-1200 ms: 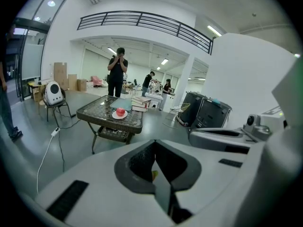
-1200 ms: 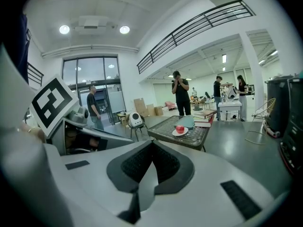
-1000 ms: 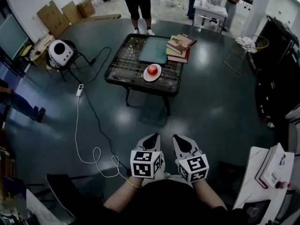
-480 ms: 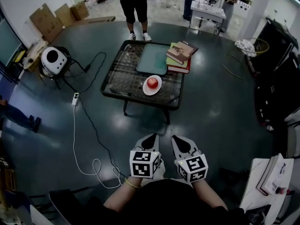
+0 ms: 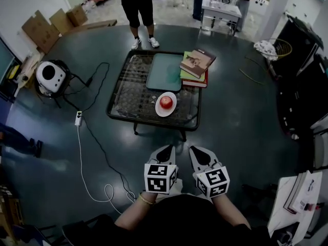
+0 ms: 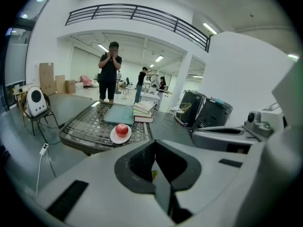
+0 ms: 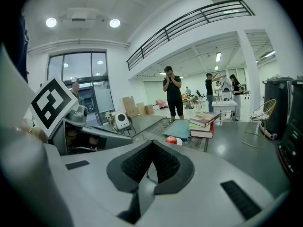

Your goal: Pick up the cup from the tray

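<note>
- Over on the low table [image 5: 130, 88], the green tray [image 5: 165, 72] looks bare — no cup I can make out, just an apple [image 5: 165, 102] on a plate [image 5: 159, 110] and books [image 5: 197, 60] beside the tray.
- Left gripper [image 5: 165, 150] and right gripper [image 5: 200, 151]: both pinched closed, nothing between them, well short of the table.
- A cup should be light, rigid, maybe slick — I'd grip across its wall, below the rim.

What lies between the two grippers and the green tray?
Head view: bare dark floor, then the table's near edge and a white plate holding a red apple, just before the tray.
</note>
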The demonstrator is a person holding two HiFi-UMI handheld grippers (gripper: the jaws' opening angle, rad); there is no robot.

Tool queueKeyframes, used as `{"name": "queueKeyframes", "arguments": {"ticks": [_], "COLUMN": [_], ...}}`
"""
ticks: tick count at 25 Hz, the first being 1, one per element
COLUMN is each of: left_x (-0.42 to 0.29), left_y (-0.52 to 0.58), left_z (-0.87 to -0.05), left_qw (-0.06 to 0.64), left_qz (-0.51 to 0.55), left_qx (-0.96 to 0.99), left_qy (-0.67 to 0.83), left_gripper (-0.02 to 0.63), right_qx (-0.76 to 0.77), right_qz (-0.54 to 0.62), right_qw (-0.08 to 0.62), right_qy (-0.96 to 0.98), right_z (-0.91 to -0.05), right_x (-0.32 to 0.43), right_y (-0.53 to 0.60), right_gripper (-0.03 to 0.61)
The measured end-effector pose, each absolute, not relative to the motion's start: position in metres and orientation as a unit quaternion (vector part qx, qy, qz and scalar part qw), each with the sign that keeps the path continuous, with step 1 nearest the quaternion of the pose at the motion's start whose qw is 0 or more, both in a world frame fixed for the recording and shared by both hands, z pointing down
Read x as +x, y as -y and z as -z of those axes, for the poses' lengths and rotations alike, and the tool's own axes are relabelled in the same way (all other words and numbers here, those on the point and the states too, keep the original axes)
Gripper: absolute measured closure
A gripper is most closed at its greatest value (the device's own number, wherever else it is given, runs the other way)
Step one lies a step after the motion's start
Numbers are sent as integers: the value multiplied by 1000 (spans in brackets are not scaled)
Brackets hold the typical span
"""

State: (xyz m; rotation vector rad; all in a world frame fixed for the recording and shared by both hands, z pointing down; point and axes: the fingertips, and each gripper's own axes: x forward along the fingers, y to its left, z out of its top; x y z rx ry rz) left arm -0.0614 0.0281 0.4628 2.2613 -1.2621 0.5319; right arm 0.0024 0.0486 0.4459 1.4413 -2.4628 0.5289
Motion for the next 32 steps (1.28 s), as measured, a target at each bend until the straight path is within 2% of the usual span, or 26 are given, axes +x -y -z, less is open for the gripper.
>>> {"name": "queueKeyframes", "arguments": {"ticks": [13, 20, 30, 32], "left_x": [-88, -97, -70, -63], "left_y": [48, 105, 188, 206], "left_z": [-472, -477, -510, -519], "left_qw": [243, 220, 224, 228], "left_qz": [-206, -202, -206, -210], "left_qx": [838, 837, 841, 840], "left_qy": [444, 459, 447, 445], "left_gripper": [603, 603, 597, 579], "right_qx": [510, 518, 506, 502], "right_qz": [-190, -212, -229, -235], "right_qw": [121, 129, 144, 143], "right_qy": [830, 818, 819, 820], "right_z": [-456, -466, -491, -496], "right_x": [-28, -26, -14, -10], "right_y": [27, 37, 86, 102], "right_gripper": [571, 571, 571, 571]}}
